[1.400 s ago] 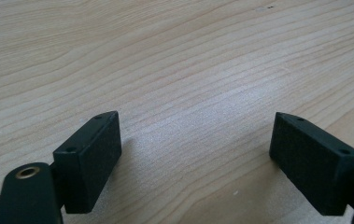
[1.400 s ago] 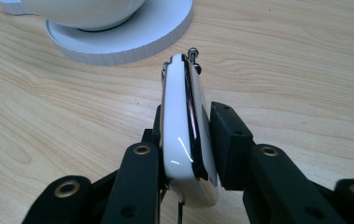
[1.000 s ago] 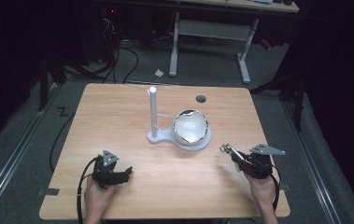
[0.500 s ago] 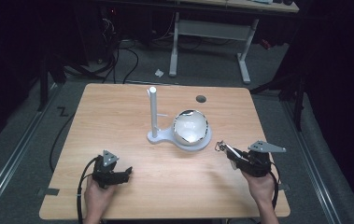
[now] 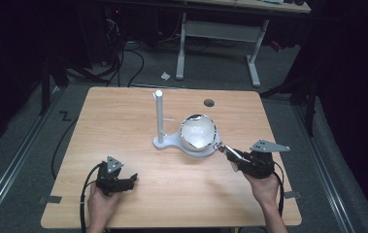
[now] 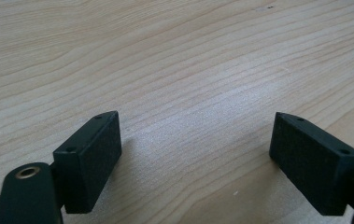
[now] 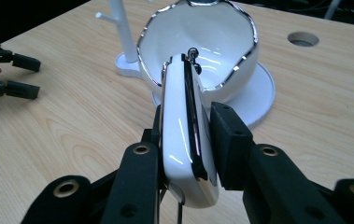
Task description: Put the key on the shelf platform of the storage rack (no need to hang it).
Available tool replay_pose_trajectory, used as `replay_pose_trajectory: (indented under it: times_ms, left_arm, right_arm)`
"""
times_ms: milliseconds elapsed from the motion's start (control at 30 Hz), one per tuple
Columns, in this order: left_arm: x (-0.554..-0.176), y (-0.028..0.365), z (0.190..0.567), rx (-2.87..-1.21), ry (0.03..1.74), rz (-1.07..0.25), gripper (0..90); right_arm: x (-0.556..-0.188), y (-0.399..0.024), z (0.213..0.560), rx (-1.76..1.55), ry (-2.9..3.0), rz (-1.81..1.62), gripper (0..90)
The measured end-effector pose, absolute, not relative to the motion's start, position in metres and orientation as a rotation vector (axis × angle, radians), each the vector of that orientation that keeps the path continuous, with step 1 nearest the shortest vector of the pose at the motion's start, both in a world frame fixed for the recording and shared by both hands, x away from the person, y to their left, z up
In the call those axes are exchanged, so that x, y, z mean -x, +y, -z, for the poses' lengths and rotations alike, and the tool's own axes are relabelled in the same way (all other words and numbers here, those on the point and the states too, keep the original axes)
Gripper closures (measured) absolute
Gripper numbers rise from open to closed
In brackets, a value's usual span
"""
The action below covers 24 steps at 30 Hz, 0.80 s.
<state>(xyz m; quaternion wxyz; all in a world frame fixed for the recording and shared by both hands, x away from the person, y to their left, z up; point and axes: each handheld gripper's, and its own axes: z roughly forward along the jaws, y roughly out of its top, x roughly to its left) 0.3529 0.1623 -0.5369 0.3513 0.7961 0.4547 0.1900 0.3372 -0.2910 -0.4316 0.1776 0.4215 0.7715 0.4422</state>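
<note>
My right gripper [image 5: 235, 160] is shut on a white glossy shell-shaped piece [image 5: 227, 151] with a chrome edge. It holds the piece edge-up, the tip close to the bowl's near right rim. In the right gripper view the piece [image 7: 179, 116] stands clamped between both pads, its small metal tip against the rim of the white, silver-rimmed bowl [image 7: 212, 37]. The bowl [image 5: 198, 132] sits on a white stand base [image 5: 169, 142] beside an upright white post [image 5: 159, 116]. My left gripper [image 5: 130, 180] rests open on the table at the front left, its jaws [image 6: 198, 158] wide apart over bare wood.
The wooden table [image 5: 123, 116] has a round cable hole [image 5: 209, 102] behind the bowl. A short peg juts from the post [image 7: 123, 28]. The left gripper [image 7: 30, 75] lies far off to the left. Dark floor, cables and a desk frame lie beyond the far edge.
My right gripper has moved left and upward with the white piece, bringing its tip up to the bowl. The left gripper has stayed in place.
</note>
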Motion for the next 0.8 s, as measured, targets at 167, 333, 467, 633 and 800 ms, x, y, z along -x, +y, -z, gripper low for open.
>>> replay_pose_trajectory:
  times_ms: [167, 333, 467, 633, 800]
  left_arm:
    - [-0.353, 0.162, 0.537, -2.06, 1.177, -0.492, 17.1]
    - [-0.353, 0.162, 0.537, -2.06, 1.177, -0.492, 17.1]
    - [-0.353, 0.162, 0.537, -2.06, 1.178, -0.492, 17.1]
    - [-0.353, 0.162, 0.537, -2.06, 1.178, -0.492, 17.1]
    - [-0.353, 0.162, 0.537, -2.06, 1.177, -0.491, 17.1]
  right_arm:
    - [-0.344, -0.281, 0.426, -1.154, 2.204, -1.265, 72.9]
    - [-0.355, -0.274, 0.423, -1.148, 2.226, -1.268, 72.9]
    - [-0.365, -0.269, 0.421, -1.149, 2.235, -1.277, 72.9]
    - [-0.382, -0.257, 0.418, -1.138, 2.27, -1.225, 72.9]
    - [-0.392, -0.25, 0.416, -1.13, 2.278, -1.229, 72.9]
